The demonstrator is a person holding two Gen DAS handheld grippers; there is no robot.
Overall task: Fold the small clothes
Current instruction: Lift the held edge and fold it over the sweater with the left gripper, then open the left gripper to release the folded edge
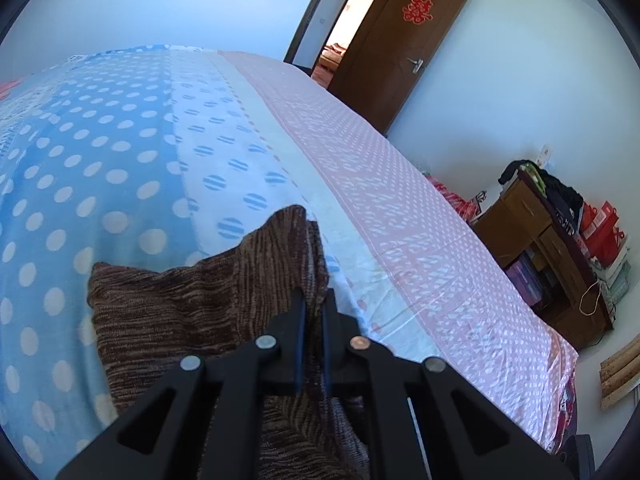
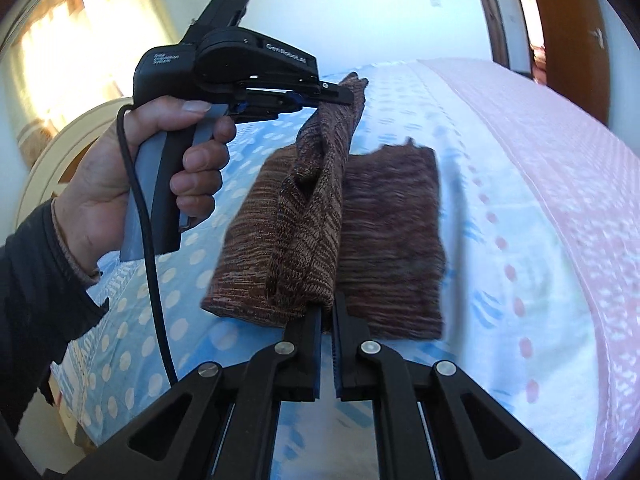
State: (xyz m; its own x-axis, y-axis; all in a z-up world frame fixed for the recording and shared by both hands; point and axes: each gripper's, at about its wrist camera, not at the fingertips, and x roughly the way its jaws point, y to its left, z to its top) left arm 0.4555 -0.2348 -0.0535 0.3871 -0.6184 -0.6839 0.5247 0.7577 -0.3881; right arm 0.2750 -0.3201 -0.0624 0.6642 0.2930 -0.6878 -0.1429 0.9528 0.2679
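A brown striped knit garment [image 2: 396, 240] lies on the bed, with one long edge lifted between both grippers. My left gripper [image 1: 314, 300] is shut on the far end of that edge [image 1: 296, 248]. It also shows in the right wrist view [image 2: 344, 98], held by a hand above the bed. My right gripper [image 2: 328, 308] is shut on the near end of the lifted fold [image 2: 308, 216]. The rest of the garment stays flat on the sheet.
The bed has a blue polka-dot sheet [image 1: 100, 160] and a pink dotted band [image 1: 400, 200] along its right side. A wooden cabinet [image 1: 532, 240] with clutter stands past the bed edge. A brown door [image 1: 404, 48] is open at the back.
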